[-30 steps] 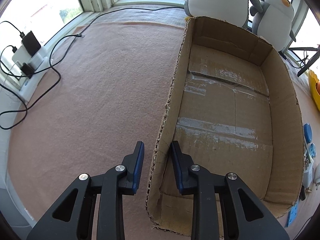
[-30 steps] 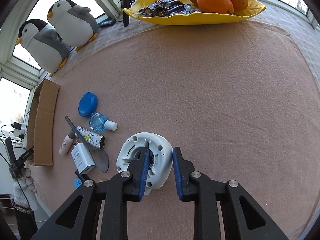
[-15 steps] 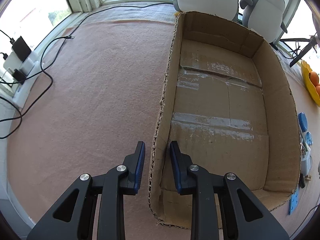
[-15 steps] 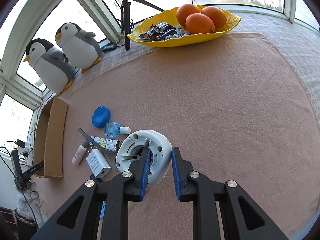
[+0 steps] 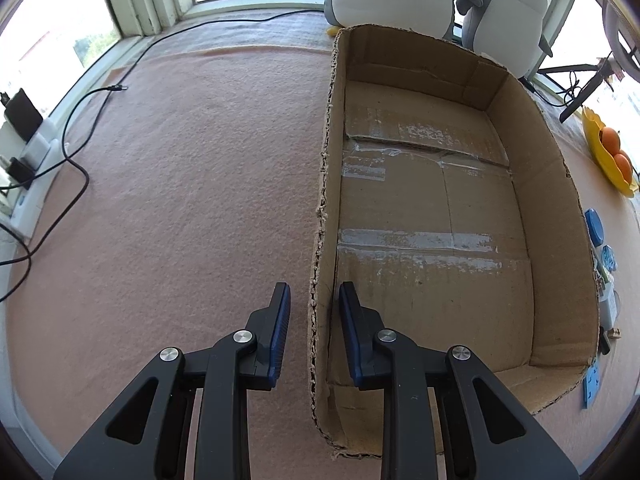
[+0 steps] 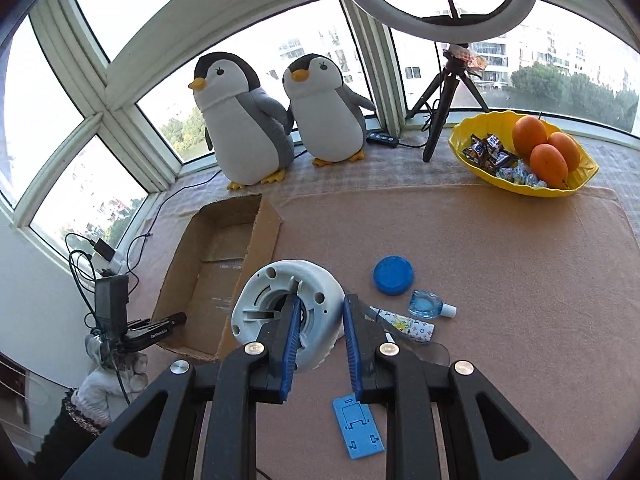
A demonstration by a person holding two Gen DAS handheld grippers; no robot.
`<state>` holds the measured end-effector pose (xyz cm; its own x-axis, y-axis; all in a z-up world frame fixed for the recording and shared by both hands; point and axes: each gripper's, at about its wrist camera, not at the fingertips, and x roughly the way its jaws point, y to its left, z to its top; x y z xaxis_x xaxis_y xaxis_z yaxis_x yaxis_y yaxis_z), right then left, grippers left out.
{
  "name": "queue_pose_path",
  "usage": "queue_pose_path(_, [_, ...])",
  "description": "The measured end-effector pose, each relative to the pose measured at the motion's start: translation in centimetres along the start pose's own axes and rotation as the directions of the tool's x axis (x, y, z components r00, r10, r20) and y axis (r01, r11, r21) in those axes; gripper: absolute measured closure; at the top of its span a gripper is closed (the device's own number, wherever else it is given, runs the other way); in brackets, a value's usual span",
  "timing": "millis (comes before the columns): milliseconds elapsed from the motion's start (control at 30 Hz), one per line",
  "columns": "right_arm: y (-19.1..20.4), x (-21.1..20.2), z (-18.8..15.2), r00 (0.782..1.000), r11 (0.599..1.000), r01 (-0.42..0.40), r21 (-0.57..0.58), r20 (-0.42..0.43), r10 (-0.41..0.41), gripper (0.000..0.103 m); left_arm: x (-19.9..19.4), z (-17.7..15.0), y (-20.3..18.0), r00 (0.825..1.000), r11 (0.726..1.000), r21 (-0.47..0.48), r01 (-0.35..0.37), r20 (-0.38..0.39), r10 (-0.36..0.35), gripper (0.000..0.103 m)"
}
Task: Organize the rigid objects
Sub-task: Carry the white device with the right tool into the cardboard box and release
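Transfer step: right gripper (image 6: 318, 334) clamped on white round housing (image 6: 286, 314); left gripper (image 5: 314, 322) clamped on cardboard box (image 5: 320, 216) wall. Next, a release inside the box.

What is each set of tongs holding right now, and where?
Right tongs: white round device, clamped by its rim wall. Left tongs: cardboard box, gripped by its near side wall.

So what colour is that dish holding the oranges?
Bright yellow. The dish shows best in the right wrist view, behind the tool.
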<state>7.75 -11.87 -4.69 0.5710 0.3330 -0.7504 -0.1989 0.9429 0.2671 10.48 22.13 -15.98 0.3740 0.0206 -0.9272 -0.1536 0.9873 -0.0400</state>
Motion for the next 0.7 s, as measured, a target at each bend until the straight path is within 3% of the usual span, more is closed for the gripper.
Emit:
queue_pose_path(333, [9.3, 7.3, -0.9, 0.993, 0.990, -0.085, -0.114, -0.097, 0.074, 0.084, 0.0, 0.0, 0.2, 1.000, 1.000, 0.019, 0.021, 0.005, -0.021, 0.080])
queue_pose_path(700, [11.9, 12.0, -1.9, 0.986, 0.987, -0.082, -0.135, -0.157, 0.060, 0.084, -0.3, -0.5, -0.5, 0.999, 0.998, 0.054, -0.016, 0.037, 0.014, 0.080])
